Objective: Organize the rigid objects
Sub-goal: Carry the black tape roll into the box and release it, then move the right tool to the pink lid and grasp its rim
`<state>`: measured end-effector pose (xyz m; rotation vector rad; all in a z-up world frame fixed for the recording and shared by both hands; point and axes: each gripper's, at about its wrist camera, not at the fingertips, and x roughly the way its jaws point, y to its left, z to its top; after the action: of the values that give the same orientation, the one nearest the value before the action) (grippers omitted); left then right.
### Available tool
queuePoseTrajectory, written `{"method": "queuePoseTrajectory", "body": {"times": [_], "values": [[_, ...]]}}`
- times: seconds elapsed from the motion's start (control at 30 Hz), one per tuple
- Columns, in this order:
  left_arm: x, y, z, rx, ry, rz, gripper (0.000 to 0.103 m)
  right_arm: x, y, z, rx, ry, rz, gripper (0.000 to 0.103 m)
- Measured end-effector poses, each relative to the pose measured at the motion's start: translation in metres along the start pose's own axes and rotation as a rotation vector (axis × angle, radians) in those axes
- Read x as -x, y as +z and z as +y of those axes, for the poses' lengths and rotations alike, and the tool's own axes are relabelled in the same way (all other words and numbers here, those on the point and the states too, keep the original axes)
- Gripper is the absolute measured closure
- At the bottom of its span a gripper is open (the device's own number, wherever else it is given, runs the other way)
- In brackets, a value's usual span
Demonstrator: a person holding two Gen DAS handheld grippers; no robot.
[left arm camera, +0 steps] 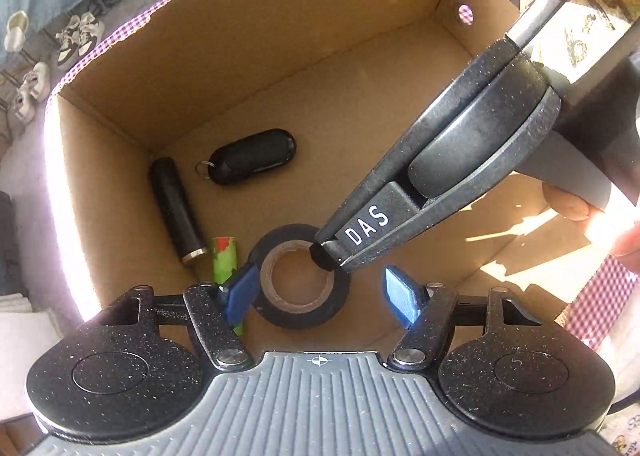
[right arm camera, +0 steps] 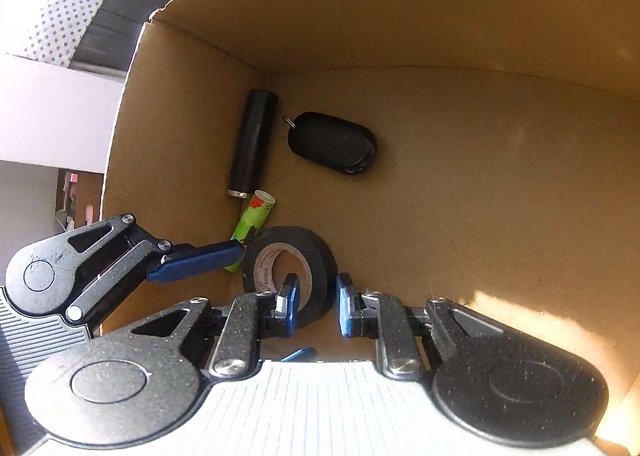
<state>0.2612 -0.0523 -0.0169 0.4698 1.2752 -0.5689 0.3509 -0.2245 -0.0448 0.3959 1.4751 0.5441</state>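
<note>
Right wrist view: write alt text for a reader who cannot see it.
The right gripper reaches into a cardboard box, its blue fingers straddling one wall of a black tape roll on the box floor. Beyond lie a green patterned tube, a black cylinder and a black key fob; the left gripper's finger enters from the left.

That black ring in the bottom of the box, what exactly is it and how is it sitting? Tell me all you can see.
The roll of black tape has a pale cardboard core with some print inside. It lies flat on the floor of the cardboard box, beside the green patterned tube. The right gripper straddles its wall, one blue finger inside the core and one outside; whether it is pinching cannot be told. The left gripper is open around it, one finger at its edge.
</note>
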Motion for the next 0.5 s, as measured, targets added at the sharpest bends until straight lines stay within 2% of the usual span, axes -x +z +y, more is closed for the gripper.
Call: {"method": "queuePoseTrajectory", "body": {"times": [0.1,0.23,0.33,0.5], "values": [[0.011,-0.002,-0.003,0.015,0.006,-0.025,0.034,0.015,-0.005,0.001,0.003,0.012,-0.047,0.081],[0.037,-0.010,-0.006,0.053,-0.027,-0.095,0.032,0.050,-0.022,0.003,0.013,0.040,-0.147,0.081],[0.061,-0.021,-0.014,0.048,-0.021,-0.184,0.029,0.081,-0.045,0.009,0.033,0.038,-0.246,0.081],[0.103,-0.046,-0.034,0.052,-0.033,-0.347,0.021,0.136,-0.108,0.021,0.082,0.014,-0.445,0.080]]}}
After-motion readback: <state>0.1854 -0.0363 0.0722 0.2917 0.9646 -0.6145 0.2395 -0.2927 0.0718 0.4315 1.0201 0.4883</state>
